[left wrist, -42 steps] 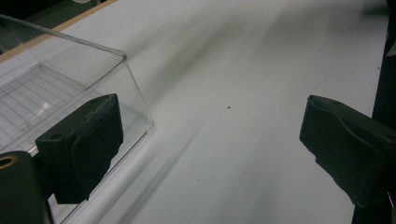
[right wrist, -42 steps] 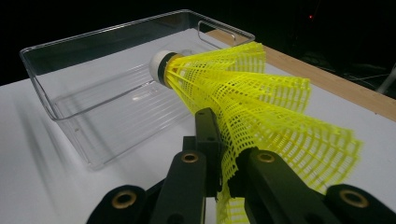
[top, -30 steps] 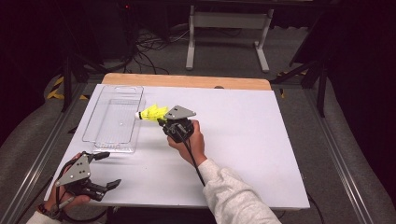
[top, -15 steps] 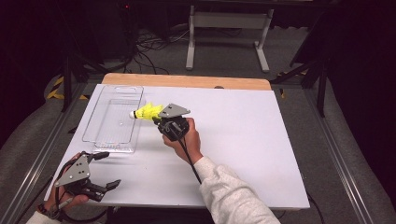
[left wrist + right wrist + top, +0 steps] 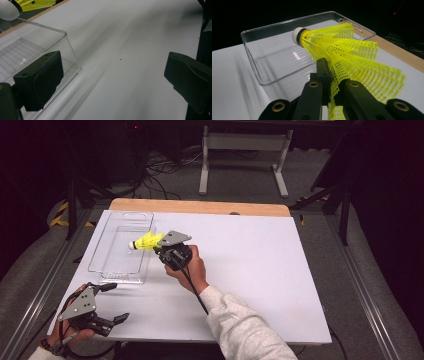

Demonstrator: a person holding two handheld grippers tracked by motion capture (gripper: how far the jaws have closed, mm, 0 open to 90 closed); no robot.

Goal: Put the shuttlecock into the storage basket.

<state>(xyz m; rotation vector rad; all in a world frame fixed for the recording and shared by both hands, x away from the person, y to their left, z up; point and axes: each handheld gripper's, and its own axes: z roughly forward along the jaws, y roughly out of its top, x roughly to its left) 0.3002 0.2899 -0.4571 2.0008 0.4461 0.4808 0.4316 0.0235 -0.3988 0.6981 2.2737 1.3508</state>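
A yellow shuttlecock [image 5: 143,242] with a white cork tip hangs just over the right wall of the clear plastic bin [image 5: 107,261]. My right gripper [image 5: 159,247] is shut on its mesh skirt [image 5: 352,62], cork pointing left over the bin [image 5: 259,72]. In the right gripper view the two jaws pinch the skirt's edge. My left gripper [image 5: 114,302] rests at the table's front left corner, open, with nothing between its fingers [image 5: 40,80]. The left gripper view shows the bin's near corner [image 5: 71,53] and the shuttlecock [image 5: 32,3] at top left.
The white table top [image 5: 260,265] stretches wide to the right of the bin. A wooden strip [image 5: 200,206] runs along the far edge. Beyond it on the floor stand a grey metal frame [image 5: 245,150] and cables [image 5: 165,167].
My right gripper has carried the shuttlecock leftward, from beside the bin to over its right wall. The left gripper has stayed in place.
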